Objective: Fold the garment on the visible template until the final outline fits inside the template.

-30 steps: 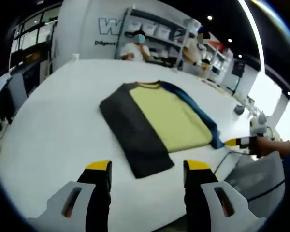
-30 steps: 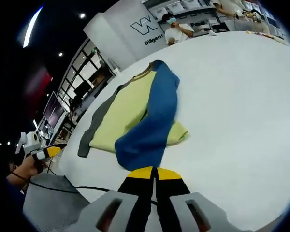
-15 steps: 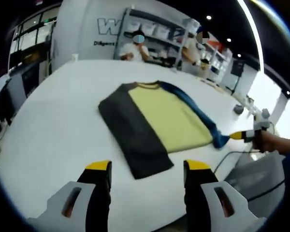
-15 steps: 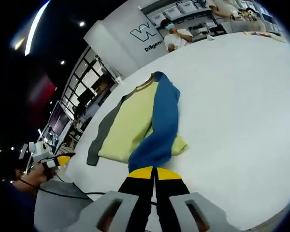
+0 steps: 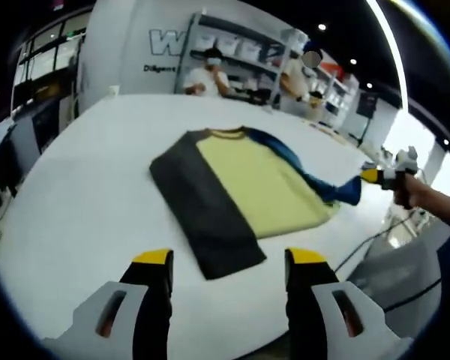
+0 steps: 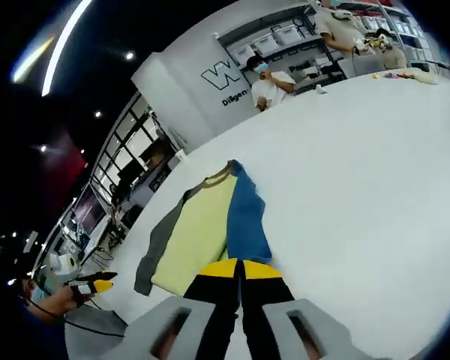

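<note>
Holding the blue sleeve (image 6: 247, 225) in your right gripper (image 6: 241, 268), you have its jaws pressed together on the cloth's end, and the sleeve is lifted off the desk (image 5: 82, 187) and drawn out to the side. Your left gripper (image 5: 228, 259) hovers at the near edge with its jaws wide apart and nothing between them. The shirt (image 5: 236, 191) lies flat mid-desk, its yellow body up and the dark sleeve already folded over along the far side from your right hand. No template outline is clear under it, so I cannot tell how close the fit is. Carry the blue sleeve across low and level, lay it square over the yellow panel, and release only once the fold edge runs straight. Pulling hard will likely drag the whole shirt.
</note>
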